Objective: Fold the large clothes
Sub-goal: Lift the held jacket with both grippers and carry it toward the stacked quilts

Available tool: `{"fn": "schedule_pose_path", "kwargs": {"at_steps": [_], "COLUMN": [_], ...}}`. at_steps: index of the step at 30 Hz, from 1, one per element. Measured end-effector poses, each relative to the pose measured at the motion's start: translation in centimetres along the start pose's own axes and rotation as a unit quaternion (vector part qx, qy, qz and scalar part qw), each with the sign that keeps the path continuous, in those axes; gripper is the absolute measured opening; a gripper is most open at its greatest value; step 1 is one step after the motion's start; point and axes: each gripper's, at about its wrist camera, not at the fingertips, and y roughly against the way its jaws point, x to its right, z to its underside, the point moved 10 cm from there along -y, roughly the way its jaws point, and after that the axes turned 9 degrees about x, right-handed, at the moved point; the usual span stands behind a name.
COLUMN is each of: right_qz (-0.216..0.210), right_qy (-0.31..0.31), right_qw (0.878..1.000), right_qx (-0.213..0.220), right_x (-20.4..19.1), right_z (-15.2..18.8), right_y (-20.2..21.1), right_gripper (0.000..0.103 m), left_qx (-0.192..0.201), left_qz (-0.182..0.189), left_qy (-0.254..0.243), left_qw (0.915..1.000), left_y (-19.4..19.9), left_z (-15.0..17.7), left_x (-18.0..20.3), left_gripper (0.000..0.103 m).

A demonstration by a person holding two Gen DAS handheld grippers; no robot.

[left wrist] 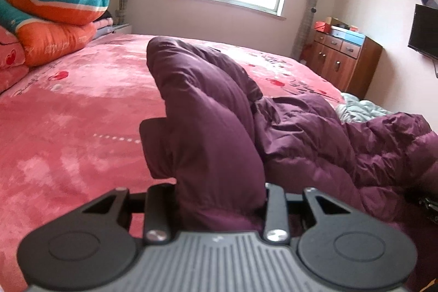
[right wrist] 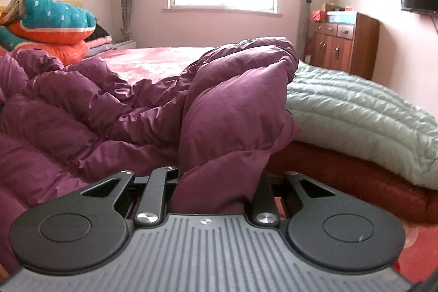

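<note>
A big purple down jacket [left wrist: 314, 133] lies rumpled on the pink bed cover [left wrist: 68, 127]. My left gripper [left wrist: 208, 155] is shut on a thick fold of it. That fold rises between the jaws and hides the right finger; the left finger [left wrist: 153, 149] shows beside the cloth. In the right wrist view the same jacket [right wrist: 82, 111] spreads to the left. My right gripper [right wrist: 219, 155] is shut on another puffy fold, lifted a little off the bed, and the cloth covers both fingertips.
A pale green quilted jacket [right wrist: 356, 111] lies on the bed's right side, by the dark red bed edge [right wrist: 356, 182]. Folded orange and teal quilts [left wrist: 54, 4] are stacked at the far left. A wooden cabinet [left wrist: 342, 59] and a wall television [left wrist: 424, 32] stand to the right.
</note>
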Motion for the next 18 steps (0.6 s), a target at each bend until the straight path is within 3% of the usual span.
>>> {"fn": "schedule_pose_path", "kwargs": {"at_steps": [18], "right_qz": [0.053], "right_qy": [0.021], "right_qw": [0.994], "right_qx": [0.091], "right_x": [1.5], "right_z": [-2.6], "right_y": [5.3], "right_gripper": [0.025], "left_qx": [0.052], "left_qz": [0.039], "left_qy": [-0.032], "left_qw": [0.9974], "left_y": [-0.1], "left_z": [-5.3], "left_x": [6.0], "left_gripper": [0.034]}}
